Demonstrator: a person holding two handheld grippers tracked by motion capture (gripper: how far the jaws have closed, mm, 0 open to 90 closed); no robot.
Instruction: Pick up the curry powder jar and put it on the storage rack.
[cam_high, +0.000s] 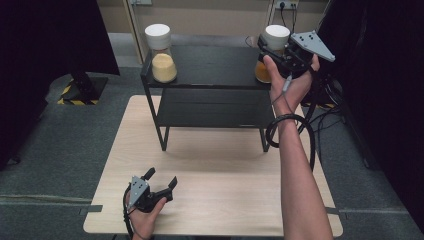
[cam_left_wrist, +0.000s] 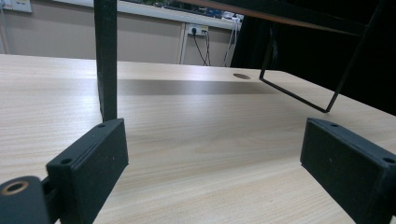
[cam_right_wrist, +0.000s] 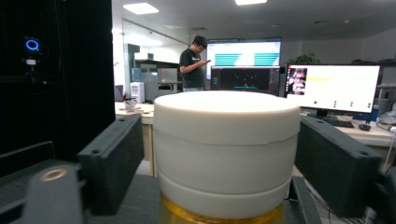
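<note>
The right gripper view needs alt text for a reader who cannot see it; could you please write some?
A jar's thick white lid stands between the right gripper's two black jaws, which flank it with a slim gap on each side, amber contents just visible below. Behind lies an office with lit monitors and a standing person.

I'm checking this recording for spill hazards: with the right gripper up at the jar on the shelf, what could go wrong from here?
1. The right gripper has its jaws either side of the white lid with small gaps showing, so the jar looks unheld; any sideways nudge could tip it.
2. That jar stands near the right end of the black shelf, so a push might send it off.
3. Closing on the lid alone may lift just the lid.
</note>
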